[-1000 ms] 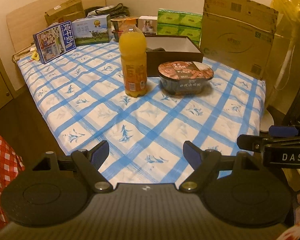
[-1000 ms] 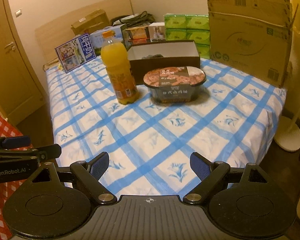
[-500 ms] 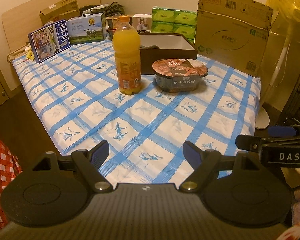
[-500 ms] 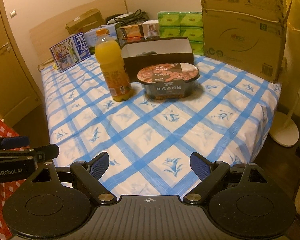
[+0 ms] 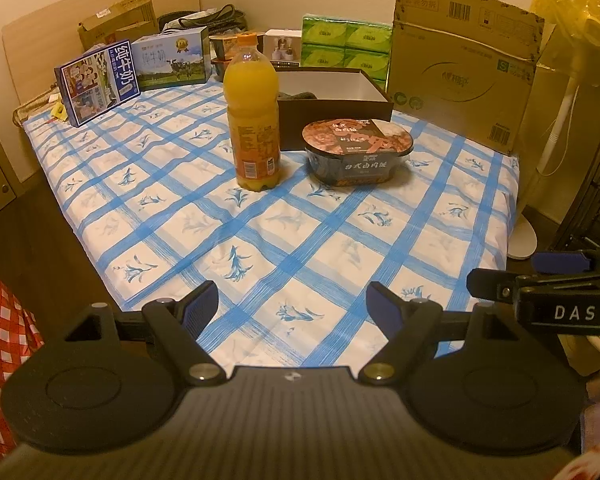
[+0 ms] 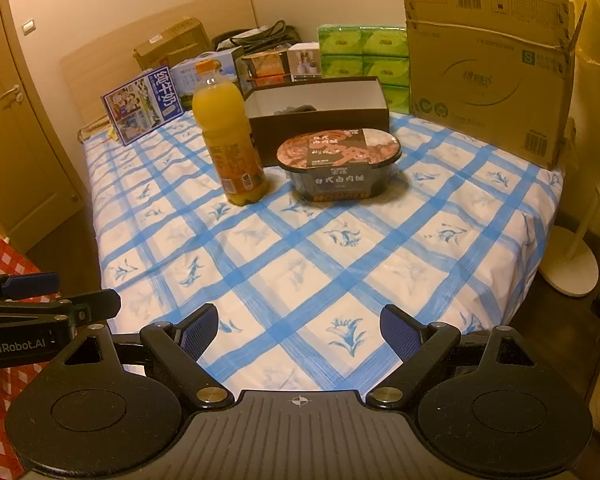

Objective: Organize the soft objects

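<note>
At the far left of the surface (image 5: 340, 256), which is covered by a blue-and-white checked cloth, a blue milk carton box (image 5: 97, 81) stands propped at an angle, with a second milk box (image 5: 172, 58) just behind it. Toward the middle stands an upright orange juice bottle (image 5: 254, 116) with an orange cap. Just behind it lies an open dark shoebox (image 5: 336, 96) with a white inside, and a dark soft item (image 6: 294, 109) shows in its left part; what it is cannot be told. In front of the shoebox, just right of the bottle and apart from it, sits a sealed instant meal bowl (image 5: 358, 151). Behind the shoebox are stacked green tissue packs (image 5: 346, 50), and at the far right a large cardboard box (image 5: 464, 68) stands on edge. A white fan stand (image 6: 572, 256) rises beside the surface's right side.

Near the front edge, the left tool (image 5: 293, 312) has its jaws spread wide with nothing between them. The right tool (image 6: 299, 328) hovers likewise, jaws wide apart and empty, above the cloth.
</note>
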### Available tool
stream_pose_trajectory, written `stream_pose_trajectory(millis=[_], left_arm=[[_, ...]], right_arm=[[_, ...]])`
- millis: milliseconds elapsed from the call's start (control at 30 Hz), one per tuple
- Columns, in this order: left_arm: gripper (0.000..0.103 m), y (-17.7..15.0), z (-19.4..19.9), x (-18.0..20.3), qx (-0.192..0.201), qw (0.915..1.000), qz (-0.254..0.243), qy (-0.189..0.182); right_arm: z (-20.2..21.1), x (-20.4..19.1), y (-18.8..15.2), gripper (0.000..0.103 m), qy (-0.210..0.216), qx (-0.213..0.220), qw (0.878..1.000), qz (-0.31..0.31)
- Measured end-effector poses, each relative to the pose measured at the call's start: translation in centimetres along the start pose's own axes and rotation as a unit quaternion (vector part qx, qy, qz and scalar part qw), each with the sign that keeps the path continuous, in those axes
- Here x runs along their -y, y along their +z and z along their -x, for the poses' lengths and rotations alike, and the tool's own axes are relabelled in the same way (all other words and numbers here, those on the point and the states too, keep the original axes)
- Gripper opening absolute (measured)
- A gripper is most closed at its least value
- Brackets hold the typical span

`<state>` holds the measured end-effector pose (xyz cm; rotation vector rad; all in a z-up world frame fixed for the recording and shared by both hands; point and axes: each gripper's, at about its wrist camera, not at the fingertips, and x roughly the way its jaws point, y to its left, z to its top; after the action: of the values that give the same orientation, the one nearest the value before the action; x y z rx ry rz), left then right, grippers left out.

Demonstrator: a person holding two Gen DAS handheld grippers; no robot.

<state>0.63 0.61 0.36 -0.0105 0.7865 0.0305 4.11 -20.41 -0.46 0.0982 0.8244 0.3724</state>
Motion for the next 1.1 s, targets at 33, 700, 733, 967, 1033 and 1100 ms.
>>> stream_pose_trajectory(millis=[33,700,733,967,1033,1100], left_arm=[[0.08,0.03,0.05,-0.03,0.0,1.0,0.0,0.0],[0.08,0.23,0.23,0.1,0.001,1.0,0.0,-0.003],[0.08,0.22,0.23,0.09,0.001,1.0,0.0,-0.004],[0.08,0.51,0.36,0.21,0.002,1.0,-0.001,-0.005],[0.08,0.48,0.36,0.19,0.002,1.0,-0.001,-0.005],[0.08,0.52,0.36,0.24,0.003,1.0,-0.001,-0.005]], right_arm=[[0.0,-0.01,0.0,0.088,0.0,0.0,1.0,0.0],[0.0,-0.02,-0.02,0.088,0.0,0.0,1.0,0.0],[0.0,-0.03,-0.02,0.088,0.0,0.0,1.0,0.0],[0.0,-0.04,-0.01,0.088,0.0,0.001,1.0,0.0],[0.01,-0.03,-0.02,0.088,0.0,0.001,1.0,0.0],[0.0,-0.02,0.01,0.088,0.001,0.001,1.0,0.0]])
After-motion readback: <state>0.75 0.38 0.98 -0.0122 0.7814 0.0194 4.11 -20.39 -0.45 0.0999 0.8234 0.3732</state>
